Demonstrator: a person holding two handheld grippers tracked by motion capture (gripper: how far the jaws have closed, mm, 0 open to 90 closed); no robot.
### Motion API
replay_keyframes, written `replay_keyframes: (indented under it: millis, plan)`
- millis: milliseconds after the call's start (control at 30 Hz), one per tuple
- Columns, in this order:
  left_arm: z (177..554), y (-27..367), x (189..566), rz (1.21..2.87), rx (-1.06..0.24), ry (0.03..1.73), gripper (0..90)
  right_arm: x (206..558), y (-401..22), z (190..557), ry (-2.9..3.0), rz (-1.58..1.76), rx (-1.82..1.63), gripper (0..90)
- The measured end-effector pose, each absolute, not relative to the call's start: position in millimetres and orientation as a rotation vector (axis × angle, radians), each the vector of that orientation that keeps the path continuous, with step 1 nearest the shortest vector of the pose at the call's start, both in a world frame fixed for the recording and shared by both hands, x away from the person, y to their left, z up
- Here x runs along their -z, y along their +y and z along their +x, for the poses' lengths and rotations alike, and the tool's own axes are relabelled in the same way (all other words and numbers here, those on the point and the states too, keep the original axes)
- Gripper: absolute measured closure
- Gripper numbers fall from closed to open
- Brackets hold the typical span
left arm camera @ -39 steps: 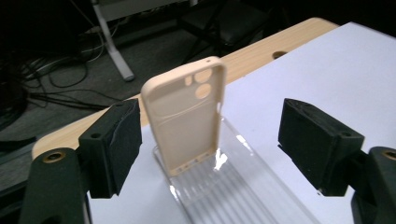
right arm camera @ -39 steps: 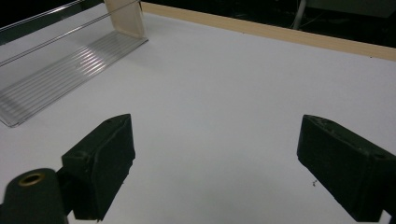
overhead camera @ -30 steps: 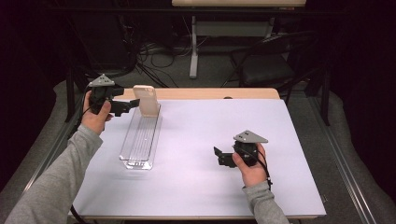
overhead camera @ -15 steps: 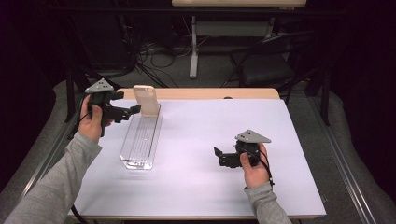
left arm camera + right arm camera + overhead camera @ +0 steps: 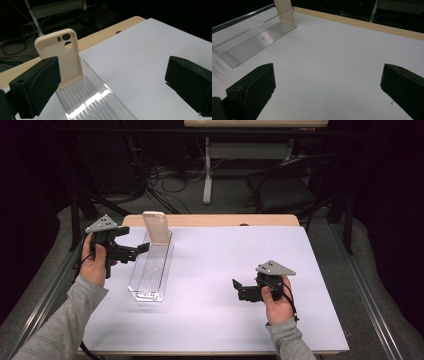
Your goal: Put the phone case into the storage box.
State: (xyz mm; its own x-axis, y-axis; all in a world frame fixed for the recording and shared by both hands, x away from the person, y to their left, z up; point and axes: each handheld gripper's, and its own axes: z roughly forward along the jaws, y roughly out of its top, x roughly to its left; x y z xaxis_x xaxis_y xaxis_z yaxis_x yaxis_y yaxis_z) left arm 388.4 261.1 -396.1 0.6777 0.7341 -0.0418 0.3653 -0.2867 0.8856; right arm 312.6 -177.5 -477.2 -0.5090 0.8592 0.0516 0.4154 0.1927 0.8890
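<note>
Your left gripper [image 5: 134,251] is standing with jaws wide apart, having just been opening, nothing between them, just left of the cream phone case [image 5: 156,227]. The case is standing upright at the far end of the clear tray [image 5: 148,279]. Your right gripper [image 5: 239,289] is resting, jaws apart, well away.

Phone case [image 5: 156,227] upright in the far end of the tray [image 5: 148,270], at the table's [image 5: 210,320] left.

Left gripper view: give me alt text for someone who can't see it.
A cream plastic phone case stands upright at the far end of a clear ribbed plastic tray on the white table. The left gripper is open, its black fingers empty.
</note>
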Motion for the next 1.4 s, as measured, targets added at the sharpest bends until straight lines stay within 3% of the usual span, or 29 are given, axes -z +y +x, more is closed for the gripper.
replay_keyframes:
  millis: [1400]
  plan:
    - [317.7,281.3,466.8,2.031,-0.309,1.032,0.4,488.8,-230.8,277.8,2.143,1.304,-1.082,0.0]
